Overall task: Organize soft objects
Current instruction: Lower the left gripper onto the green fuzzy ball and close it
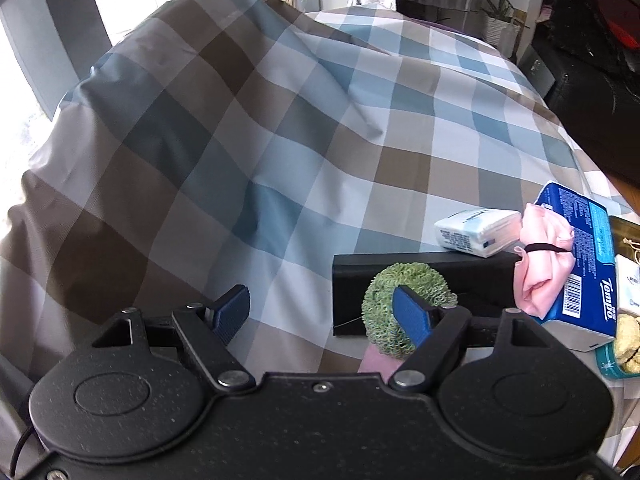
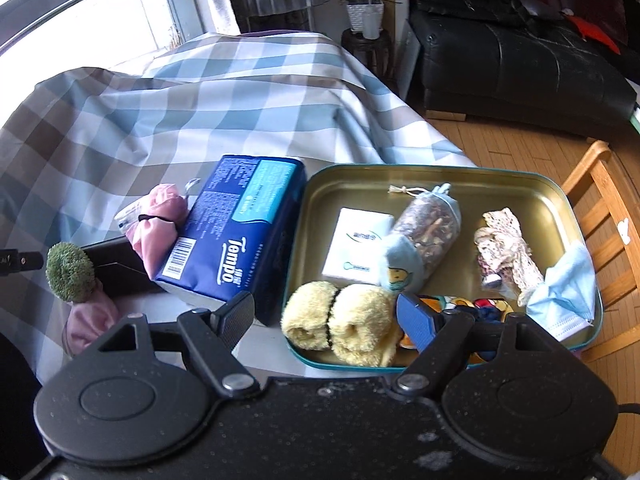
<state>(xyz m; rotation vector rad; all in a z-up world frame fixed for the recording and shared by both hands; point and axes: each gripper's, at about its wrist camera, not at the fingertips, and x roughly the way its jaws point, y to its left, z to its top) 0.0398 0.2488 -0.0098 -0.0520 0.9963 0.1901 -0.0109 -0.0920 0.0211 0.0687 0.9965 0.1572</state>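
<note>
Left gripper (image 1: 322, 314) fingers apart, empty; right gripper (image 2: 326, 316) likewise.

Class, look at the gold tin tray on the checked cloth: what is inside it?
Inside the tray: rolled yellow socks, a white box, a clear pouch of dried bits, lace fabric, a blue face mask. The gripper covers part of some colourful items.

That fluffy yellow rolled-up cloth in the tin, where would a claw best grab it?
Probably from above, across the fluffy yellow rolled cloth at its middle, where a black band pinches it into two lobes. It lies flat in the gold tin tray near the front rim, so a sideways approach looks blocked.
</note>
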